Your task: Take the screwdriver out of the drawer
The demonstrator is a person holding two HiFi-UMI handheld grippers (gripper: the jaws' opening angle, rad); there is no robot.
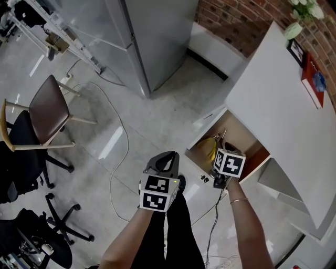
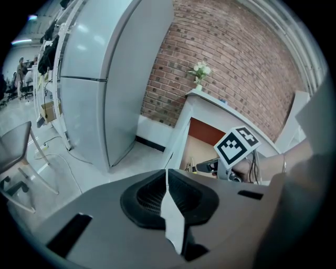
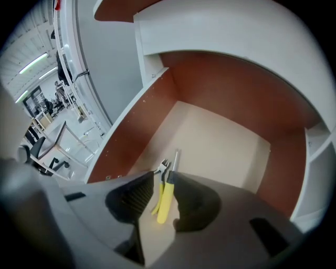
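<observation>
Room: grey floor (image 1: 157, 118), brick wall (image 2: 231, 68).
Drawer (image 3: 226, 139): open; screwdriver (image 3: 166, 200) lay inside, beside pliers (image 3: 162, 167).
Right gripper (image 3: 164, 183): jaws apart, framing the screwdriver.
Left gripper (image 2: 167, 181): jaws together, empty.

The open drawer (image 3: 226, 142) has a pale beige bottom and red-brown walls. On its near left part a yellow-handled screwdriver (image 3: 166, 202) lies just beside yellow-handled pliers (image 3: 163, 167), both pointing toward the far wall. Above it, the white worktop (image 1: 278, 105) carries a red book (image 1: 311, 79), a small framed picture (image 1: 295, 50) and white flowers (image 1: 300, 13) along its far edge. A white cable (image 1: 127, 135) trails over the glossy grey floor (image 1: 157, 115).
</observation>
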